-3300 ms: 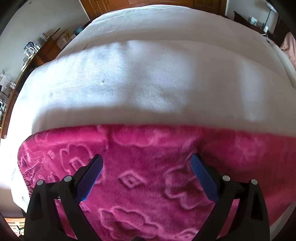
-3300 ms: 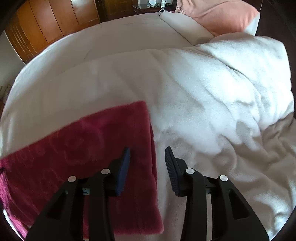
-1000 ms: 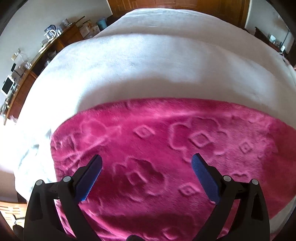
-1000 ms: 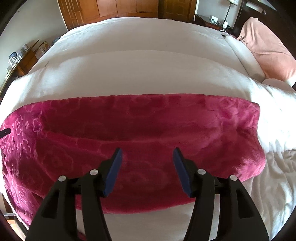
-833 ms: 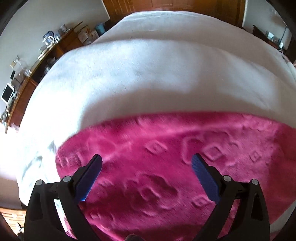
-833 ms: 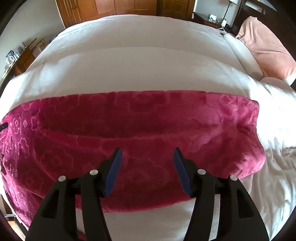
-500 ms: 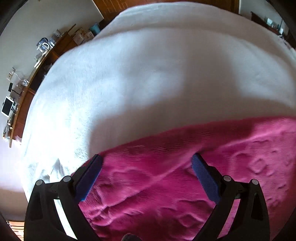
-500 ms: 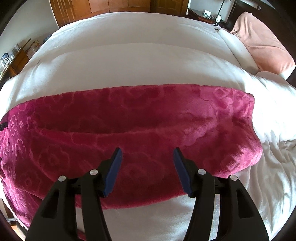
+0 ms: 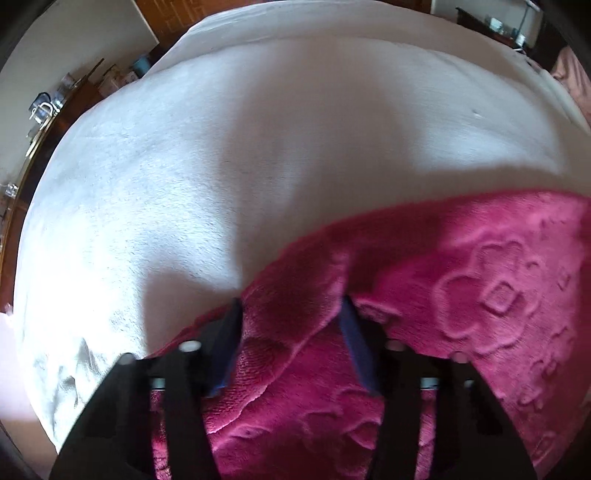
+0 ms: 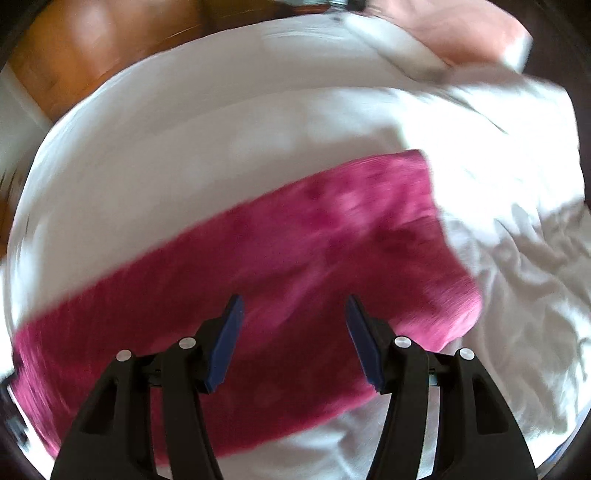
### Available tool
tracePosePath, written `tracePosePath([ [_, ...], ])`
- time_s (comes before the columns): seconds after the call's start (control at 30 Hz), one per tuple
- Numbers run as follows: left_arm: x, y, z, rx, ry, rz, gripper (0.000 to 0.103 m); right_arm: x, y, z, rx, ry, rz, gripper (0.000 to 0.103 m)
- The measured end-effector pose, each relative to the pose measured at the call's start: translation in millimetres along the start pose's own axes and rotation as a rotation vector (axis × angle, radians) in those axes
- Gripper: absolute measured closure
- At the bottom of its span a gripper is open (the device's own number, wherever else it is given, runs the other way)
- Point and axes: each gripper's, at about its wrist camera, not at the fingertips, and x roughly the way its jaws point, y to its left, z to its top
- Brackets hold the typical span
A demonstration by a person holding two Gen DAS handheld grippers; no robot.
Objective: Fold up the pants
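The pants (image 9: 461, 302) are magenta plush fleece with an embossed flower pattern, lying folded lengthwise as a long band on a white bed (image 9: 258, 155). My left gripper (image 9: 291, 317) has narrowed its jaws around a raised bunch of fabric at the band's left end. In the blurred right wrist view the pants (image 10: 295, 258) run from lower left to upper right. My right gripper (image 10: 291, 317) is open and empty, hovering over the band's near edge.
A rumpled white duvet (image 10: 517, 240) and a pink pillow (image 10: 472, 29) lie to the right. A wooden sideboard (image 9: 55, 118) with clutter stands left of the bed, and wooden wardrobes (image 10: 92, 48) behind it.
My left gripper moved to the pants' left end and its jaws closed in on a fold of fabric. The right gripper swung right, staying open.
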Motion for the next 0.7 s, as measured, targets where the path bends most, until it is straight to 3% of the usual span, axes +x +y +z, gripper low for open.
tracePosePath([
  [0.1, -5.1, 2.3, -9.0, -0.011, 0.008, -0.005, 0.073, 8.5, -34.1, 29.5, 0.174, 0.015, 0.037, 0.044],
  [0.23, -17.5, 11.3, -22.1, -0.01, 0.002, -0.033, 0.08, 25.6, -62.8, 61.4, 0.388, 0.06, 0.13, 0.044],
  [0.33, -27.6, 19.1, -35.1, 0.005, -0.003, -0.042, 0.081, 38.5, -64.5, 79.4, 0.435, 0.085, 0.138, 0.044],
  [0.53, -44.7, 32.1, -55.4, 0.01, -0.018, -0.036, 0.082, 67.0, -50.0, 95.5, 0.412, 0.144, 0.019, 0.044],
  [0.6, -51.0, 36.8, -57.3, 0.002, -0.027, -0.03, 0.082, 68.7, -48.0, 96.8, 0.404, 0.144, -0.02, 0.053],
  [0.7, -68.8, 21.9, -66.2, -0.007, -0.043, -0.016, 0.082, 65.1, -46.1, 92.3, 0.369, 0.139, -0.075, 0.081],
])
